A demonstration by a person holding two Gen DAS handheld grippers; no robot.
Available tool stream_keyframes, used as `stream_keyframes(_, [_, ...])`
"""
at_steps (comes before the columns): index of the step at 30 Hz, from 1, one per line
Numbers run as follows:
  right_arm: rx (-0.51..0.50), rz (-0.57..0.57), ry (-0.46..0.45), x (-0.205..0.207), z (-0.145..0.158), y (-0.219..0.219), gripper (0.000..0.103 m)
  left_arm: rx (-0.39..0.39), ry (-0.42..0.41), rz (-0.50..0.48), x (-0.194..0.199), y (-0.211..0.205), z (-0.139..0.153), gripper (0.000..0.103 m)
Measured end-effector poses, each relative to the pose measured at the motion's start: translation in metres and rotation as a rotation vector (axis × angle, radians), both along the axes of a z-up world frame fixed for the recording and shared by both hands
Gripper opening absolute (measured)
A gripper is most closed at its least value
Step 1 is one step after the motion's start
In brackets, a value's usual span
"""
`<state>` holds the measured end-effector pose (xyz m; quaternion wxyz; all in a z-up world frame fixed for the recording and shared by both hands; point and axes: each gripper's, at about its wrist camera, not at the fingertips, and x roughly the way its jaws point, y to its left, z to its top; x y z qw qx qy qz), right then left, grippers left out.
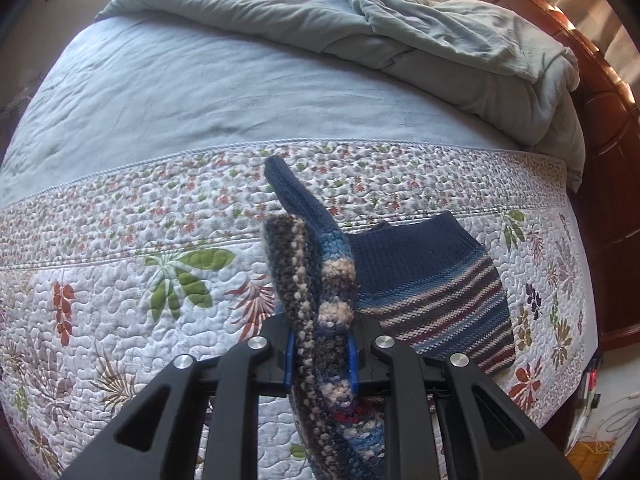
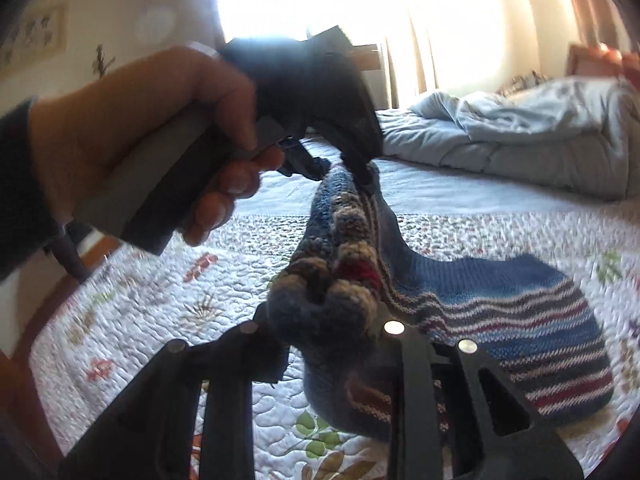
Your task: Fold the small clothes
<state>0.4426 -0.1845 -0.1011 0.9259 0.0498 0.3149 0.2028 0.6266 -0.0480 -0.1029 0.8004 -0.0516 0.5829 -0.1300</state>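
Bedroom scene: a bed with a floral quilt (image 1: 120,280) across the near end, a plain blue sheet beyond it, and a rumpled grey-blue duvet (image 1: 400,32) heaped at the far right by the wooden headboard. Bright window behind, so the right wrist view is washed out and blurry.

The thing being folded is a small striped knit sweater (image 1: 440,280), navy at the top with blue, cream and maroon bands. Most of its body lies flat on the quilt, off to the right of both grippers. One edge of it is hauled up off the bed in a bunched ridge.

The left gripper (image 1: 322,356) is clamped on that thick knit edge, blue pads pressing either side. In the right wrist view you can see the person's hand on its handle, with its tips pinching the far, high end of the ridge. The right gripper (image 2: 320,320) has the near end of the same ridge bunched between its jaws, and looks clenched on it.

So the lifted edge runs near-to-far between the two grips, and the flat body sits to the right. My guess is that the fold goes that way, carrying the edge over rightward.
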Motion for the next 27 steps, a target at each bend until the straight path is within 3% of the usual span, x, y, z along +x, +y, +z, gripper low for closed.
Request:
stream_keyframes(4, [0.108, -0.019, 0.046, 0.001, -0.003, -0.032, 0.023, 0.009, -0.002, -0.008, -0.003, -0.020, 0.002, 0.019])
stream_keyframes(16, [0.208, -0.084, 0.018, -0.010, -0.007, -0.087, 0.021, 0.049, -0.009, -0.075, -0.003, -0.090, 0.004, 0.019])
stream_keyframes(27, [0.274, -0.139, 0.056, -0.009, -0.017, -0.133, 0.021, 0.089, 0.012, -0.119, 0.004, -0.141, -0.010, 0.019])
